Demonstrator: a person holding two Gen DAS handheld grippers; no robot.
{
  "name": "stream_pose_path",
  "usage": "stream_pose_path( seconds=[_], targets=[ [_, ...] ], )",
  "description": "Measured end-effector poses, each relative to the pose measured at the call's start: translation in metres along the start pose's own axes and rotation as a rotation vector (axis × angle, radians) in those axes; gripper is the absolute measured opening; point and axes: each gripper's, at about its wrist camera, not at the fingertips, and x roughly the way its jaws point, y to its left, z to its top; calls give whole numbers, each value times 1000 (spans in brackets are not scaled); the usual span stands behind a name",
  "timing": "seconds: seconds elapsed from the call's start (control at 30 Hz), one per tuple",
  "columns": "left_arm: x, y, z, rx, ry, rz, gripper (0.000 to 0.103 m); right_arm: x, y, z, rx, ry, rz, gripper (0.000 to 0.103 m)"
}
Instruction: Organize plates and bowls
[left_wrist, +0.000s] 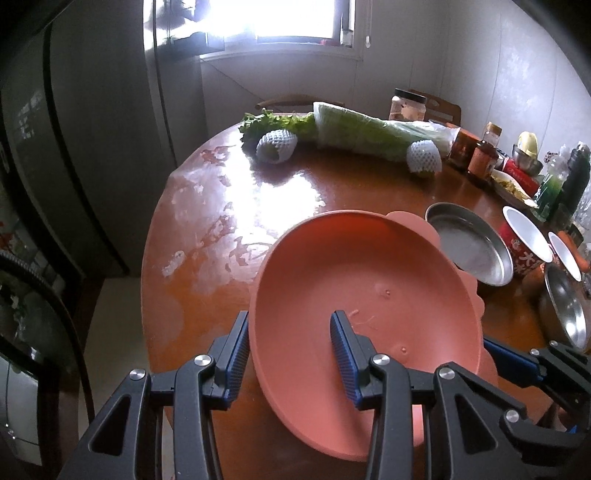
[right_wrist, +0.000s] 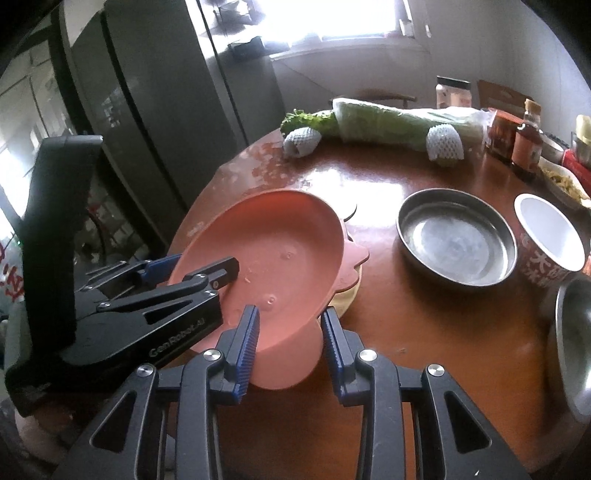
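Salmon-pink plastic: the pink bowl is sitting tilted above a scalloped pink plate, near the front edge of the round table, with a pale yellowish dish edge showing underneath in the right wrist view. The left gripper is clamping the bowl's wall, one pad outside, one inside. The right gripper is straddling the bowl's near rim, jaws partly closed; whether its pads are actually pressing I cannot tell.

Risk, as a judgement: the bowl is riding at a slant on two narrow rim grips, so uneven pull between the hands could be twisting it loose or dragging the plate beneath toward the table edge. Smooth plastic may be slipping on the ribbed pads.

Outward: a steel pan is lying just right of the stack, a printed paper bowl beyond it, another steel bowl at the right edge. The lacquered wood surface is glaring under window light, worn pale on the left. Wrapped cabbage, netted fruit, jars and bottles are crowding the far side. A dark refrigerator is standing left.
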Motion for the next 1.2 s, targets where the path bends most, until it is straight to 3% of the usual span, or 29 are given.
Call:
stream_pose_path(
  seconds=[0.6,0.97,1.2],
  targets=[
    [15,13,6,-40,10,4,44,14,6,5,-20,-28,-55,37],
    [4,16,7,-56,-5,-7,44,9,4,0,-28,-18,-49,46],
    [-9,18,8,-60,-25,-6,44,-2,7,-3,-50,-37,-53,47]
  ],
)
